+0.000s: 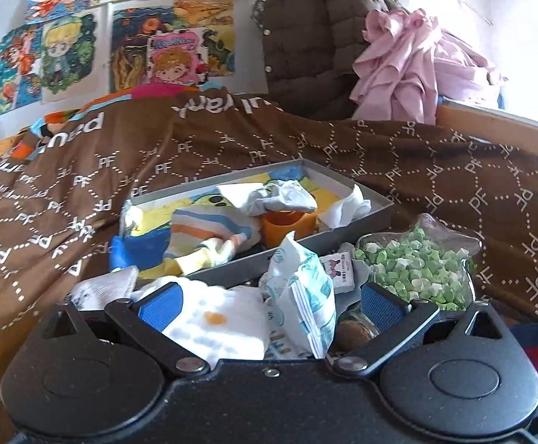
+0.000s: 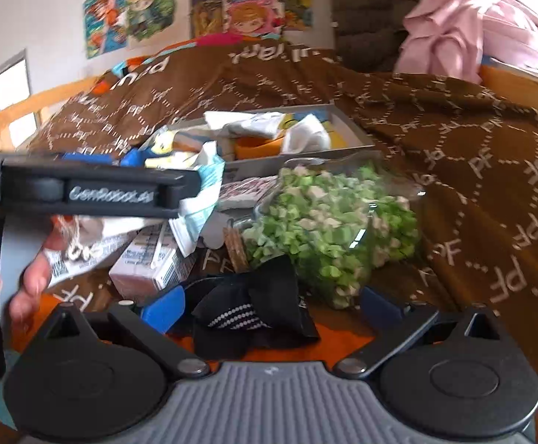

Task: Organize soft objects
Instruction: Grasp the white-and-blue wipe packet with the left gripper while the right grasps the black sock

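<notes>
My left gripper (image 1: 270, 307) stands open over a white sock with an orange spot (image 1: 217, 322) and a tissue packet (image 1: 306, 296), which lie between its blue pads (image 1: 161, 309). Just beyond is a grey tray (image 1: 357, 222) holding a striped sock (image 1: 209, 229), white cloths and an orange cup (image 1: 287, 225). My right gripper (image 2: 270, 309) is open around a crumpled black cloth with white dotted stripes (image 2: 254, 310) on the bed. A hand (image 2: 28, 277) holds the left gripper (image 2: 109, 157) at the left of the right wrist view.
A star-shaped glass jar of green paper stars (image 1: 417, 266) (image 2: 328, 229) lies right of the pile, near a small carton (image 2: 150, 266). All rest on a brown patterned blanket (image 1: 454, 185). A brown quilted jacket (image 1: 317, 37) and pink cloth (image 1: 409, 66) hang behind, by the wooden bed rail (image 1: 491, 125).
</notes>
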